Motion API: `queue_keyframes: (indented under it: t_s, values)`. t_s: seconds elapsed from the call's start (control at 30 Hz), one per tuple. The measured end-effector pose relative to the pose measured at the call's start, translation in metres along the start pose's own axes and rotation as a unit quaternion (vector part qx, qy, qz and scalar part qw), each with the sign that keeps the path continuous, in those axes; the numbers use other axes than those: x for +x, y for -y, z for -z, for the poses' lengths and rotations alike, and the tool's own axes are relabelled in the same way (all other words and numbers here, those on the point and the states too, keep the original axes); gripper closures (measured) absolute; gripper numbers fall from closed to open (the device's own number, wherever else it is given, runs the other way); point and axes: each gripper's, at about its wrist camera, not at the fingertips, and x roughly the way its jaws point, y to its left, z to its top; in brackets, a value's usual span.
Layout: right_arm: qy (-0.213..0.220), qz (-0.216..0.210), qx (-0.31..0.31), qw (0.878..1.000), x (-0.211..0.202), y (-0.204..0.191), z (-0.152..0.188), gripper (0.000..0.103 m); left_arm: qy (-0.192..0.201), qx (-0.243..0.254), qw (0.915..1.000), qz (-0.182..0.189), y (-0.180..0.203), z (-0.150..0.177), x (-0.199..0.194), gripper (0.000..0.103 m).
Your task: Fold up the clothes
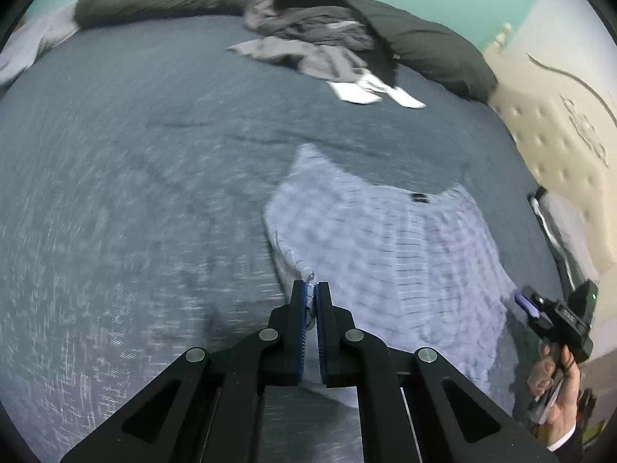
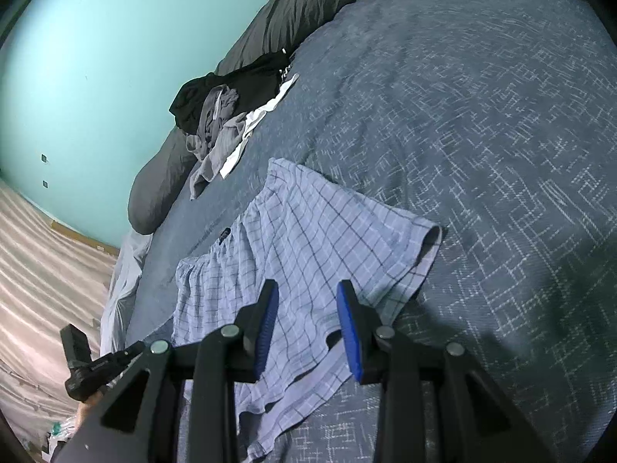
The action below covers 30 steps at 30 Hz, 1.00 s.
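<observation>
The left gripper (image 1: pixel 311 289) is pinched tight on the hem of the plaid boxers (image 1: pixel 389 254), probably to lift that edge over for a fold. The right gripper (image 2: pixel 307 301) hovers over them, jaws partly apart, holding nothing. The boxers, pale blue check with a gathered waistband, lie mostly flat near the bed (image 2: pixel 482 123)'s edge.

Checked shorts (image 2: pixel 308 239) on blue bedspread (image 2: pixel 482 135)

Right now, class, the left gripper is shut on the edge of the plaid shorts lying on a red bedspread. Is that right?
Not quite: the colour is wrong. The bedspread is dark blue-grey with a pale line pattern, not red, as both wrist views show. The rest stands: in the left wrist view the left gripper is shut on the edge of the plaid shorts.
</observation>
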Motion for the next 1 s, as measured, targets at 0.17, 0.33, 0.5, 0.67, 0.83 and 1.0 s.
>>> queue_keyframes:
  t_s: [0.17, 0.33, 0.5, 0.67, 0.83, 1.0]
  values:
    - [0.005, -0.004, 0.011, 1.0, -0.006, 0.005, -0.003, 0.067, -0.002, 0.023, 0.9995, 0.023, 0.048, -0.014, -0.002, 0.098]
    - [0.006, -0.007, 0.017, 1.0, -0.012, 0.009, -0.005, 0.067, -0.006, 0.055, 0.9973, 0.049, 0.112, -0.031, 0.008, 0.098]
    - [0.011, -0.01, 0.024, 1.0, -0.02, 0.016, -0.008, 0.067, -0.023, 0.11, 0.989, 0.096, 0.202, -0.037, 0.032, 0.098]
    - [0.016, -0.01, 0.041, 0.999, -0.03, 0.03, -0.014, 0.067, -0.072, 0.141, 0.9802, 0.119, 0.27, -0.023, 0.087, 0.098]
    - [0.01, -0.006, 0.044, 0.999, -0.032, 0.037, -0.016, 0.067, -0.117, 0.149, 0.9756, 0.112, 0.296, 0.001, 0.136, 0.098]
    - [0.003, -0.008, 0.047, 0.999, -0.029, 0.04, -0.017, 0.067, -0.134, 0.13, 0.9749, 0.121, 0.293, 0.011, 0.148, 0.092]
